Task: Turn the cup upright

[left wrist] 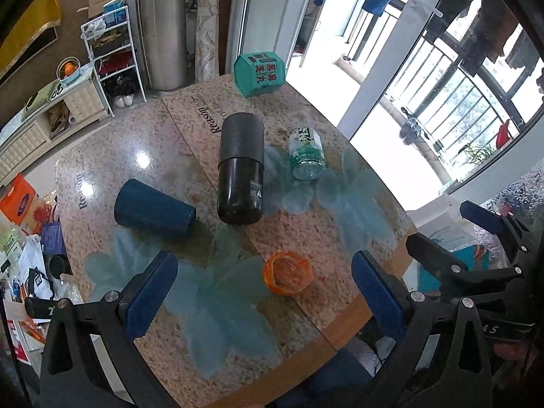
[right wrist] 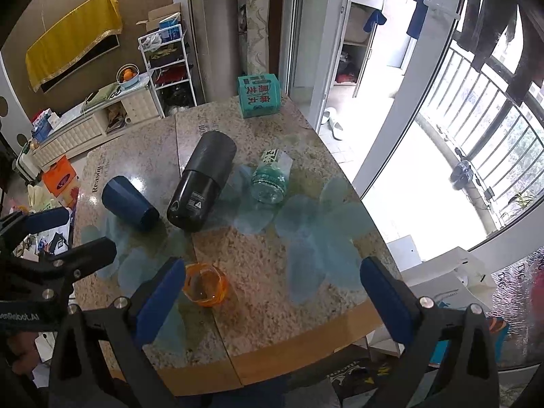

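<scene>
A dark blue cup [left wrist: 153, 209] lies on its side on the granite-patterned table, left of centre; it also shows in the right wrist view [right wrist: 129, 202]. A small orange transparent cup [left wrist: 287, 272] stands upright near the table's front edge, and the right wrist view [right wrist: 205, 284] shows it too. My left gripper [left wrist: 265, 292] is open above the front of the table, with the orange cup between its fingers in view. My right gripper [right wrist: 272, 295] is open and empty, to the right of the left one; it appears in the left wrist view [left wrist: 445, 227].
A large black flask [left wrist: 241, 166] lies on its side mid-table. A clear bottle with a green label [left wrist: 306, 154] lies to its right. A green tissue box [left wrist: 260, 73] stands at the far edge. The table's wooden front edge [right wrist: 299, 350] is near the grippers.
</scene>
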`<act>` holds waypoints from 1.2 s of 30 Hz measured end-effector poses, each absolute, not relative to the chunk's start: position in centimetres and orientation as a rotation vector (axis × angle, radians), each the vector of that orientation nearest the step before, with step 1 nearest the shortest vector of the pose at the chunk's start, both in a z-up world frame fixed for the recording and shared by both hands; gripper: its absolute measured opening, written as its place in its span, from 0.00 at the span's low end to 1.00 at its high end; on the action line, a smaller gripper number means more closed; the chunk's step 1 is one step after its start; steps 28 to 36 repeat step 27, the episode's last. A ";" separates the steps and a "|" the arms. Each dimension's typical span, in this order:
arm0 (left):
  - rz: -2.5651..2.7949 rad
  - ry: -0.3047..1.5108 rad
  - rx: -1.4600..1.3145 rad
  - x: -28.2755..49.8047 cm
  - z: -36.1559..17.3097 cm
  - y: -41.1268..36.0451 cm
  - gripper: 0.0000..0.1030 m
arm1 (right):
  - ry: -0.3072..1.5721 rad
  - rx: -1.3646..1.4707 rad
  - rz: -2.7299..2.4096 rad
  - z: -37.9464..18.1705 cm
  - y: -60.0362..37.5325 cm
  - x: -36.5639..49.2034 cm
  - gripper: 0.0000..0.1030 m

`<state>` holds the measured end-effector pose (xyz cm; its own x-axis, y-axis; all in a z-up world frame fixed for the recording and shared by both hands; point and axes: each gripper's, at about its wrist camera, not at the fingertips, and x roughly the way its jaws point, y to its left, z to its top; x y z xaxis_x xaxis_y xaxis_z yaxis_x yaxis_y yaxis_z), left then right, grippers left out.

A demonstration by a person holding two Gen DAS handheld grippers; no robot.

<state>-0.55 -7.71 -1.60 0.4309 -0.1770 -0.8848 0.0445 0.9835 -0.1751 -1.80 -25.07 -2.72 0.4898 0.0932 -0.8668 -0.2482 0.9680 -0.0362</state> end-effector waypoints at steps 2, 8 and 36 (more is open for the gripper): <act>-0.136 1.120 -0.133 -0.5 -1.7 -7.9 1.00 | 1.046 -0.163 0.209 -2.9 -25.3 -1.7 1.00; -0.127 1.133 -0.128 -0.3 -2.0 -8.2 1.00 | 1.064 -0.161 0.216 -3.1 -25.6 -1.6 1.00; -0.123 1.179 -0.167 -0.5 -3.0 -8.4 1.00 | 1.093 -0.159 0.228 -3.6 -26.1 -1.5 1.00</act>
